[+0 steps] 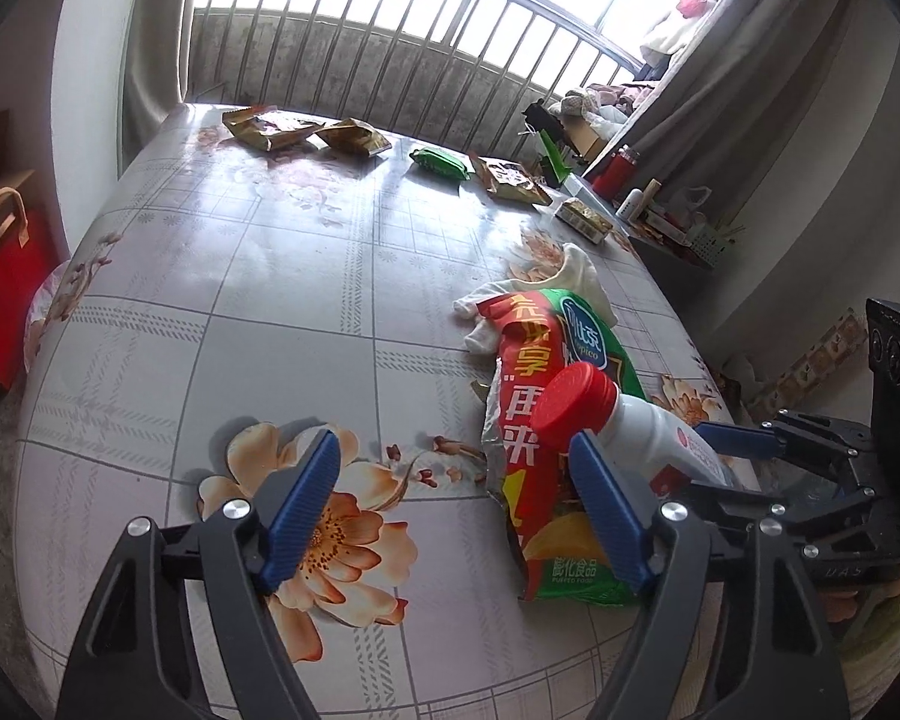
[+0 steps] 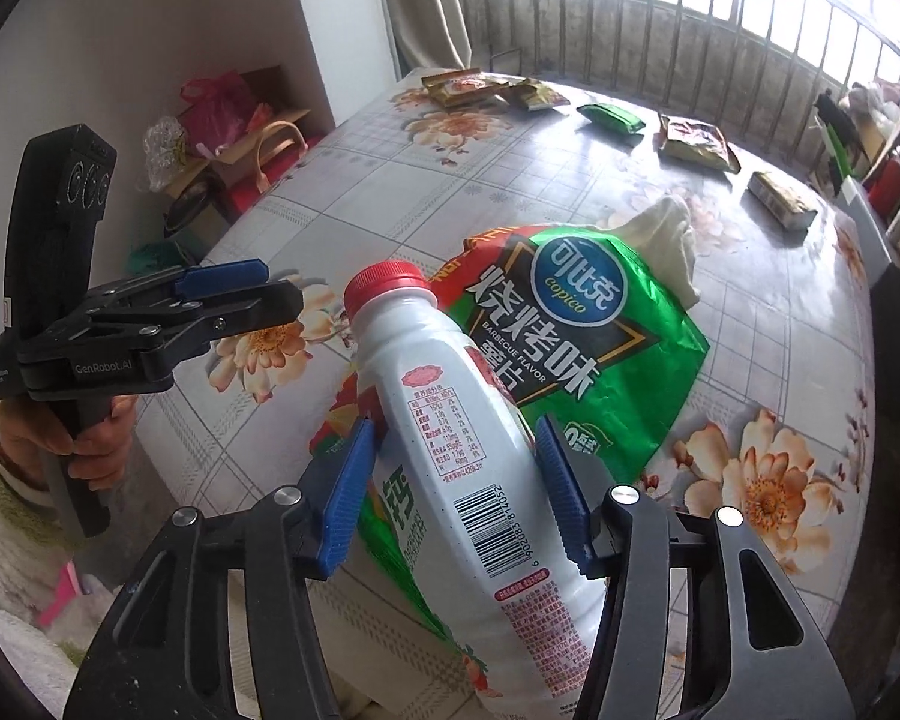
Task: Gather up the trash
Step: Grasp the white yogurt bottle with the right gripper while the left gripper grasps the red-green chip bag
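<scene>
My right gripper (image 2: 456, 492) is shut on a white plastic bottle (image 2: 468, 456) with a red cap (image 2: 384, 288), held above the table's near edge. In the left wrist view the bottle (image 1: 660, 438) sticks out to the right with the right gripper (image 1: 750, 450) around it. Under it lies a green and red chip bag (image 2: 576, 348), which also shows in the left wrist view (image 1: 540, 420). My left gripper (image 1: 456, 504) is open and empty over the table, left of the bottle; it shows in the right wrist view (image 2: 234, 288).
A crumpled white cloth (image 1: 570, 276) lies behind the chip bag. Several snack wrappers (image 1: 306, 132) and a green packet (image 1: 441, 163) lie along the far edge of the floral table (image 1: 240, 276). A red bag (image 1: 0, 276) stands at left, cluttered shelves at right.
</scene>
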Demonstrator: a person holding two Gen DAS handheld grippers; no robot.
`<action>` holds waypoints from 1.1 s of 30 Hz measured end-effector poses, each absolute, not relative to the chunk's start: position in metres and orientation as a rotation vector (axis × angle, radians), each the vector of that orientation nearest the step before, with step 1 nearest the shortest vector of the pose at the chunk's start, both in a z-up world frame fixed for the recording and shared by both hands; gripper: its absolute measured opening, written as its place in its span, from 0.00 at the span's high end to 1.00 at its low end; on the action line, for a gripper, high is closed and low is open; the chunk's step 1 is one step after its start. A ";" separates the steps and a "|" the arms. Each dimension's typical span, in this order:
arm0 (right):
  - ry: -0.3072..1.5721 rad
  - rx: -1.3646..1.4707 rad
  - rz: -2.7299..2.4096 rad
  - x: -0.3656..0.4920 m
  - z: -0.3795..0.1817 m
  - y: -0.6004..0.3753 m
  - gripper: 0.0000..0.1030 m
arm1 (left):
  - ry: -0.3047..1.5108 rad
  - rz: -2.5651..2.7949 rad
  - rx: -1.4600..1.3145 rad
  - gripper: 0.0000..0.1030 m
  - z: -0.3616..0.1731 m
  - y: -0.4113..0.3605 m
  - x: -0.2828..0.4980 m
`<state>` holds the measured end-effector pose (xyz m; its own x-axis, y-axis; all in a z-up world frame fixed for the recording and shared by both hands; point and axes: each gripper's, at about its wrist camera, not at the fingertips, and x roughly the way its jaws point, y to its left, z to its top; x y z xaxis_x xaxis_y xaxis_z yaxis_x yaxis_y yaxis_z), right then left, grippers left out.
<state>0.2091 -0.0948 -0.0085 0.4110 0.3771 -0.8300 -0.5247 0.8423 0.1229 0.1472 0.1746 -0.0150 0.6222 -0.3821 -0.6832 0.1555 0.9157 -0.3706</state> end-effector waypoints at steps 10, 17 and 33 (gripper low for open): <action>1.027 -0.021 0.448 0.197 -0.015 -0.137 0.58 | 0.888 -0.388 -0.322 0.38 -0.019 0.155 0.149; 1.072 0.062 0.390 0.188 -0.022 -0.156 0.53 | 0.901 -0.400 -0.301 0.42 -0.019 0.144 0.151; 1.036 0.235 0.299 0.167 -0.029 -0.207 0.60 | 0.930 -0.363 -0.255 0.50 -0.021 0.134 0.160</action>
